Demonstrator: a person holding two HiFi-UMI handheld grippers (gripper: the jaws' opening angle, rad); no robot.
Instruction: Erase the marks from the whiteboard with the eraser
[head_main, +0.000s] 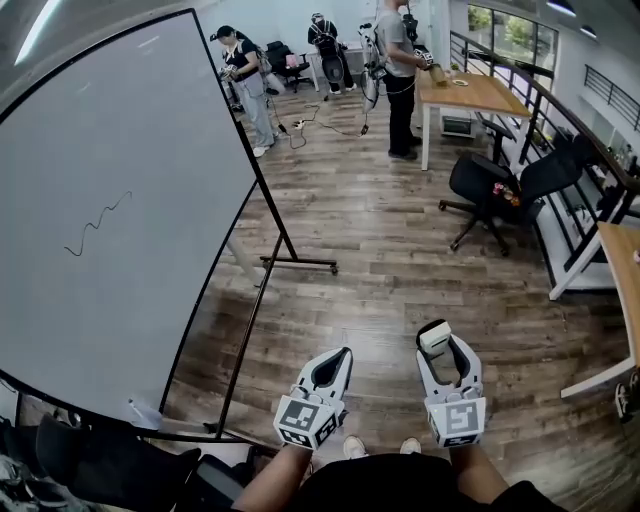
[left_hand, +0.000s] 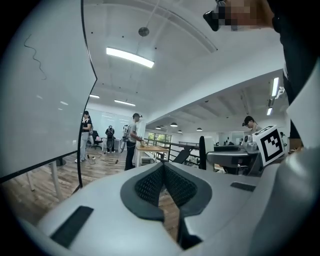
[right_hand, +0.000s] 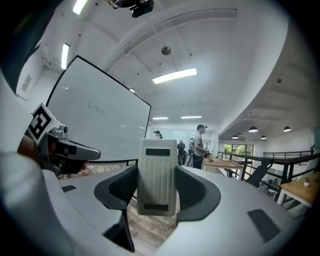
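Head view: one whiteboard (head_main: 130, 150) stands at left, bearing one wavy mark (head_main: 97, 224). Open wood floor (head_main: 380, 260) lies beyond its right edge.

Left gripper view: the left gripper (left_hand: 162, 166) is closed and empty, with the board's black edge at left.

Right gripper view: the right gripper (right_hand: 158, 170) clamps the one eraser (right_hand: 158, 185), well apart from the board.

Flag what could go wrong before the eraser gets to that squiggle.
1. The eraser stands tall out of the right gripper, held only by its sides; pressing on the whiteboard could tilt or slip it.
2. The board sits on a free-standing frame; a push may shift it, and the left gripper is shut, not bracing.
3. That frame's foot lies across the floor, a possible trip.
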